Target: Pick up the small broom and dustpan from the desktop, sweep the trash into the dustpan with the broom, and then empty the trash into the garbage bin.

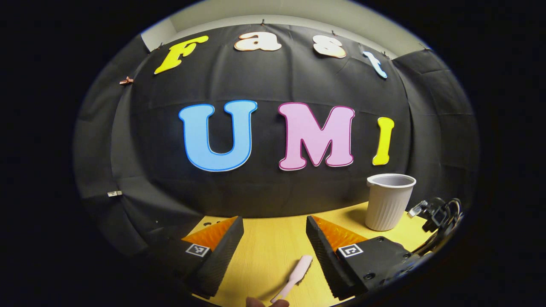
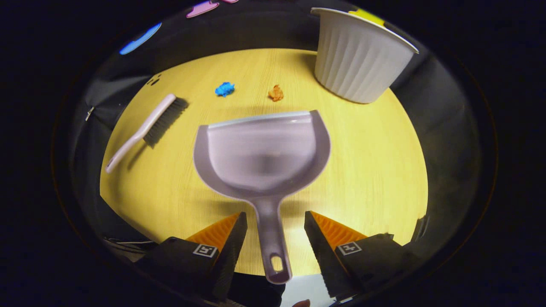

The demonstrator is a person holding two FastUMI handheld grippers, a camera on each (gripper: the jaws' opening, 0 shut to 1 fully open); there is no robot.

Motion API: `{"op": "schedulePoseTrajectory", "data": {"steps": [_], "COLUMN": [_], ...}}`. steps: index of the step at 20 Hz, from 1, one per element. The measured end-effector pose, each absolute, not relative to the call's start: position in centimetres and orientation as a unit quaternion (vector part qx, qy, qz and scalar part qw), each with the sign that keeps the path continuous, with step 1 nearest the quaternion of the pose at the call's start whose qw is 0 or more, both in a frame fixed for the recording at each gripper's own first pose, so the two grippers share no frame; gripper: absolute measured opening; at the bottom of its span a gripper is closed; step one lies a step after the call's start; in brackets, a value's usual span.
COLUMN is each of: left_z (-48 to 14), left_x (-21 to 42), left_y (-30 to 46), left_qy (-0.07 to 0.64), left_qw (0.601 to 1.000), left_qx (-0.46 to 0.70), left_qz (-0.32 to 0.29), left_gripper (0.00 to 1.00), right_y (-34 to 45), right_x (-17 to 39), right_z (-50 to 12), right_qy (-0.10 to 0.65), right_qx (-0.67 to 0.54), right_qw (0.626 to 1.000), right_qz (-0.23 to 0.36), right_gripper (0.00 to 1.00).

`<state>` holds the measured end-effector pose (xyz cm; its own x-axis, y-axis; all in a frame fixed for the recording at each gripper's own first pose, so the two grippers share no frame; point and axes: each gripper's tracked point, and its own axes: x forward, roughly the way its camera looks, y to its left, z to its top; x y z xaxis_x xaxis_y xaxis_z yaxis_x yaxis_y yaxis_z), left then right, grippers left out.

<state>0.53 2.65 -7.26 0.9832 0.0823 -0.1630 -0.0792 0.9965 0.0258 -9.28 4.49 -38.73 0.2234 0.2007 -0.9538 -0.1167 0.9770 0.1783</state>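
Yellow wood-grain bench (image 2: 375, 162) is carrying everything. Right gripper (image 2: 273, 238) is hovering with fingers wide apart, holding nothing; the grey plastic dustpan (image 2: 262, 155) is lying ahead, its handle running straight back between them. Left gripper (image 1: 275, 241) is also gaping empty, the pale-handled, dark-bristled small broom (image 2: 145, 128) lying near. Two crumpled scraps are resting beyond the pan, beside the white ribbed bin (image 2: 358, 55).

In the right gripper view, the dustpan (image 2: 262, 149) lies at centre frame on the table (image 2: 375, 170), its handle pointing to the lower edge. The broom (image 2: 147, 128) lies at left. Two trash scraps (image 2: 225, 89) (image 2: 276, 92) sit above the dustpan. The garbage bin (image 2: 358, 55) stands upper right.
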Motion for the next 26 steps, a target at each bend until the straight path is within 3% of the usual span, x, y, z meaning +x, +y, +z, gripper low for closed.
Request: {"op": "schedulePoseTrajectory", "data": {"steps": [4,8,9,12,13,18,19,21,26], "left_z": [-8.6,-9.6,-10.1,-12.4,-14.2,-26.6,-28.3,-31.6,-35.3], "left_x": [0.6,0.8,0.9,1.6,1.9,1.1,1.1,1.2,0.2], "left_y": [3.4,3.6,3.7,2.9,2.1,-0.2,-0.4,-0.5,-1.8], "left_qy": [0.101,0.114,0.119,0.161,0.197,0.429,0.461,0.508,0.574], "left_qw": [0.993,0.991,0.99,0.985,0.98,0.902,0.885,0.856,0.811], "left_qx": [0.008,0.01,0.011,0.01,0.006,0.033,0.044,0.066,0.071], "left_qz": [0.057,0.071,0.073,0.06,0.039,-0.043,-0.053,-0.068,-0.089], "left_gripper": [0.94,0.94,0.94,0.94,0.94,0.93,0.92,0.9,0.81], "right_y": [5.3,5.3,5.9,5.4,5.1,2.6,2.1,1.4,0.1], "right_x": [-7.9,-7.9,-7.9,-7.5,-7.8,-8.6,-8.8,-9.1,-9.7], "right_z": [-40.4,-41.7,-42.2,-40.8,-39.9,-36.4,-36.4,-36.3,-36.0], "right_qy": [0.623,0.644,0.645,0.633,0.624,0.582,0.581,0.582,0.583], "right_qx": [0.024,0.02,0.029,0.026,0.021,0.035,0.038,0.042,0.052], "right_qw": [0.775,0.758,0.756,0.763,0.77,0.801,0.802,0.802,0.802], "right_qz": [0.103,0.102,0.107,0.127,0.134,0.138,0.136,0.13,0.117], "right_gripper": [0.63,0.63,0.47,0.32,0.37,0.37,0.41,0.36,0.36]}}
